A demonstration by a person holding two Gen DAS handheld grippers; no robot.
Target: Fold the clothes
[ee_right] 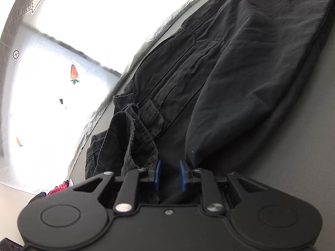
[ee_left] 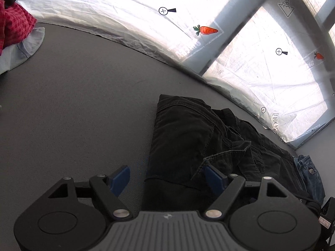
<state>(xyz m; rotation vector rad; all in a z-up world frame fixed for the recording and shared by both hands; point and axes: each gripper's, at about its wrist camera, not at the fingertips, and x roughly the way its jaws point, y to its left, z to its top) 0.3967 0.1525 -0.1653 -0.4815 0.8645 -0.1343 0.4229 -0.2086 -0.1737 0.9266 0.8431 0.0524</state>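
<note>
A pair of black cargo trousers point(ee_left: 188, 133) lies folded over on the grey table, near its far edge. My left gripper point(ee_left: 167, 177) is open wide, low over the near part of the trousers; its right blue finger point(ee_left: 213, 177) sits under a hem flap, its left finger point(ee_left: 120, 178) over bare table. In the right wrist view the same trousers point(ee_right: 240, 73) fill the frame. My right gripper point(ee_right: 170, 174) has its blue pads close together with black fabric between them, at the trousers' near end.
The grey table point(ee_left: 79, 96) stretches left of the trousers. A red checked garment point(ee_left: 12, 25) on pale blue cloth point(ee_left: 23, 48) lies at the far left. Blue jeans point(ee_left: 309, 173) lie at the right. A white plastic sheet point(ee_left: 261, 79) with printed marks hangs behind the table.
</note>
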